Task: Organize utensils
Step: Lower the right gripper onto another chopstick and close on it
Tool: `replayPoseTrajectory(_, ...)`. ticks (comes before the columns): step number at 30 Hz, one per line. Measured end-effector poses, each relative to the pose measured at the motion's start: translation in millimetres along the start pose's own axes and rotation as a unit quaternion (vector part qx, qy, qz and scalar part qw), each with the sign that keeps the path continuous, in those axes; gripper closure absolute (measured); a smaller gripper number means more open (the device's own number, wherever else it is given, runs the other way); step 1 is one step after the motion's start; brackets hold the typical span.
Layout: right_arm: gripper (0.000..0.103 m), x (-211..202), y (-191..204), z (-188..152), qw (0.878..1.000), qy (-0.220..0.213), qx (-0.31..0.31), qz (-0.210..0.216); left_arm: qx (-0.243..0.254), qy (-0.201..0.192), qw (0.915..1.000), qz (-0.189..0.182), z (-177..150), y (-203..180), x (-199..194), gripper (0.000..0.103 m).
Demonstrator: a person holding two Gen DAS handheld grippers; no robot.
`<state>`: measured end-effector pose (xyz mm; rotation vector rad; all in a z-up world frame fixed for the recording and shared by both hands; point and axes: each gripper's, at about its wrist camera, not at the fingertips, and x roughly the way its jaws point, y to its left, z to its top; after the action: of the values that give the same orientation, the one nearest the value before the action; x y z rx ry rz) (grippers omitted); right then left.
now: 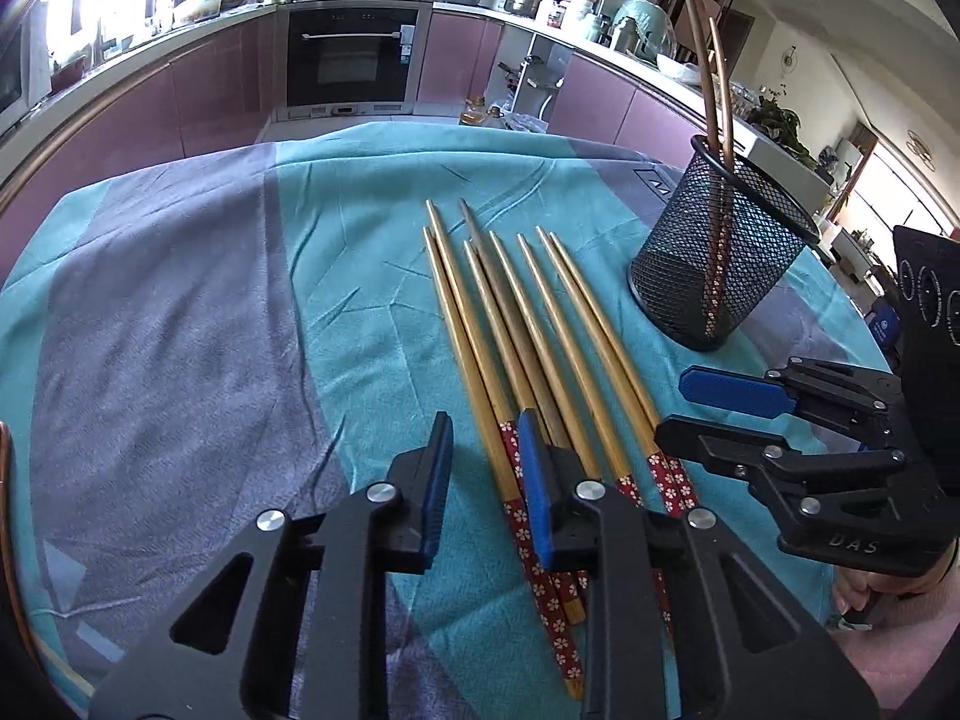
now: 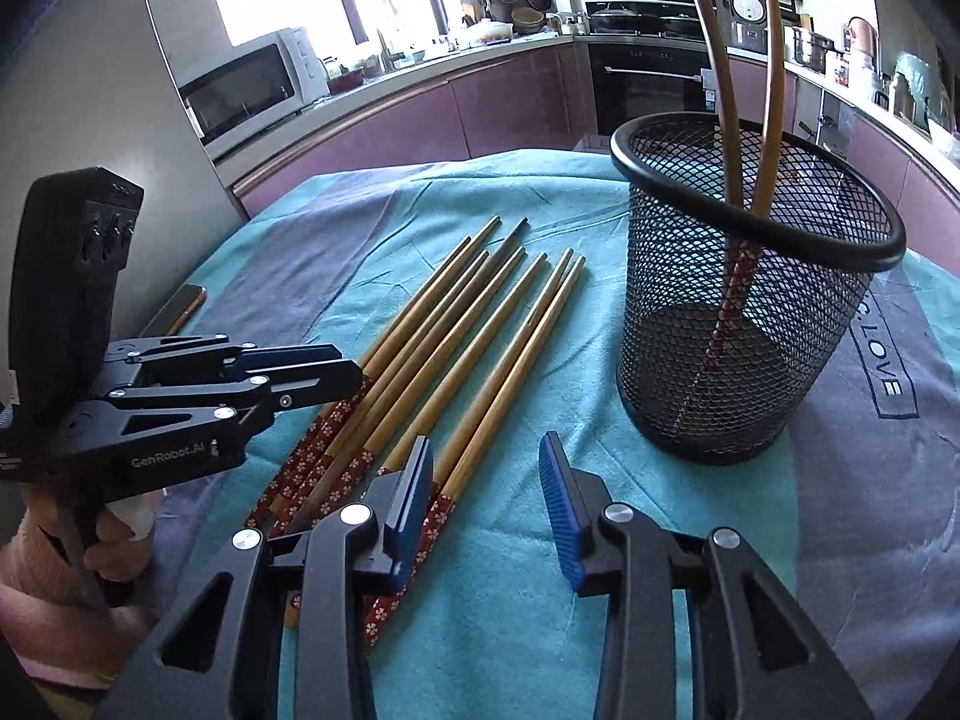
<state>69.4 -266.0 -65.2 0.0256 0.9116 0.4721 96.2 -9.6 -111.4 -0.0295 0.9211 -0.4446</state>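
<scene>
Several bamboo chopsticks (image 1: 528,336) with red floral handles lie side by side on the teal cloth; they also show in the right wrist view (image 2: 456,336). A black mesh holder (image 1: 720,252) stands upright to their right with two chopsticks (image 1: 714,78) in it; it also shows in the right wrist view (image 2: 744,300). My left gripper (image 1: 486,438) is open and empty, low over the red handle ends. My right gripper (image 2: 486,450) is open and empty, between the chopsticks' handles and the holder; it shows in the left wrist view (image 1: 690,405).
The table is round and covered by a teal and grey cloth (image 1: 198,300). A phone-like flat object (image 2: 180,312) lies at the left edge. Kitchen counters and an oven (image 1: 351,54) stand beyond the table.
</scene>
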Motion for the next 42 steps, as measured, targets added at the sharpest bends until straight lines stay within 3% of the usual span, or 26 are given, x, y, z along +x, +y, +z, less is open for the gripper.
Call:
replayPoseTrajectory(12,0.07,-2.6,-12.1,-1.2,1.0,0.008,0.009,-0.026,-0.014,0.008,0.9997,-0.017,0.9,5.7,0.0,0.083)
replayPoseTrajectory(31,0.07,3.8,-11.8,3.2,0.999,0.01,0.004,-0.037,0.016,0.017,0.9995,0.02,13.1,2.6,15.9,0.082)
replayPoseTrajectory(35,0.076,2.9,-12.3,2.1,0.999,0.013,0.002,-0.046,0.022,0.019,0.9992,0.028,11.7,1.3,15.2,0.082)
replayPoseTrajectory(42,0.075,10.2,-9.7,9.2,0.998,0.011,-0.002,-0.056,0.039,0.028,0.9974,0.053,20.4,-9.1,27.1,0.081)
